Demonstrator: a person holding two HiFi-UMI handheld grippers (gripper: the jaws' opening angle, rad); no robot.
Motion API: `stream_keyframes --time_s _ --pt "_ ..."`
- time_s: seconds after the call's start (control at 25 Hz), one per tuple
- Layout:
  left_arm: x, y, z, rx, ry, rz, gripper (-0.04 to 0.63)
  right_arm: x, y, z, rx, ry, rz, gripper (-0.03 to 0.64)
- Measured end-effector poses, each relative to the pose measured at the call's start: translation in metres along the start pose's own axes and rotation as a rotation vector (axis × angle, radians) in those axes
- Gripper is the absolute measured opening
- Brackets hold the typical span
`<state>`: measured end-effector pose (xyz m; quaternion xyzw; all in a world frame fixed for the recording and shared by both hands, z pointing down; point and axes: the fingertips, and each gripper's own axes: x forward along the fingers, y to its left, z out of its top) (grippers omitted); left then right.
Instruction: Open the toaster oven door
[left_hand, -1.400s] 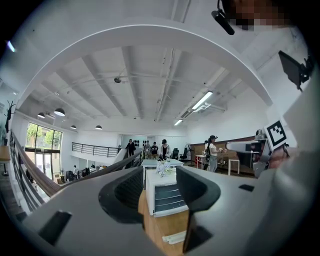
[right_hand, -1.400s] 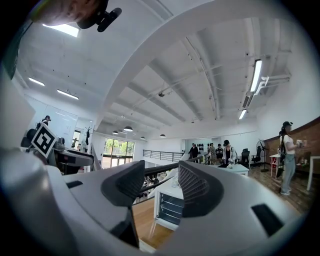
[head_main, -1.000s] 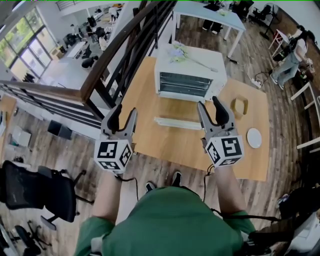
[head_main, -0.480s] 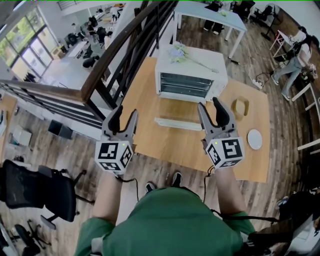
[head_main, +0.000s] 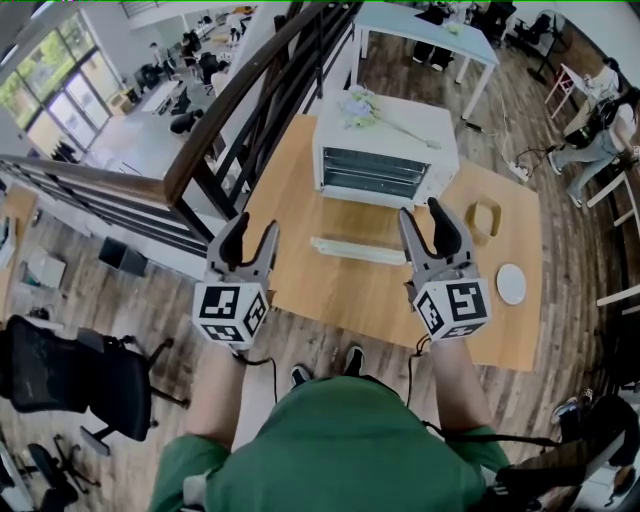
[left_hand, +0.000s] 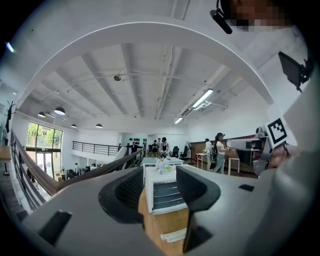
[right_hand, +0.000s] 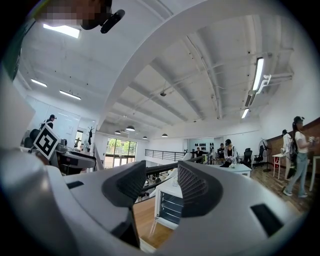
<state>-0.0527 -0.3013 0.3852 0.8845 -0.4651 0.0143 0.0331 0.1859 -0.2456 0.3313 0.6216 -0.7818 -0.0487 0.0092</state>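
White toaster oven (head_main: 385, 150), tan table (head_main: 300, 240)

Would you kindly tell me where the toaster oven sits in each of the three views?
Head view: toaster oven upper centre of the picture.
Left gripper view: toaster oven lower centre, between the jaws.
Right gripper view: toaster oven lower centre, between the jaws.
Shared landmark: wooden table beneath it.

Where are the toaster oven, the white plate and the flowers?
toaster oven (head_main: 380, 172), head view, its front with racks
white plate (head_main: 511, 284), head view, its centre
flowers (head_main: 357, 104), head view, the blooms
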Motion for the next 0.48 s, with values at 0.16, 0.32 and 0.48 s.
stream_keyframes --time_s 0.16,0.32,0.48 --pt "0.003 -0.008 0.0 0.003 0.002 0.001 0.213 -0.002 -0.007 -0.002 -0.004 0.004 0.005 0.207" --pt "0.011 -0.012 -0.003 0.008 0.008 0.005 0.213 -0.001 -0.015 -0.006 -0.009 0.01 0.007 0.207" --pt "0.02 -0.018 -0.005 0.009 0.016 0.008 0.213 0.002 -0.023 -0.007 -0.021 0.012 0.022 0.207"
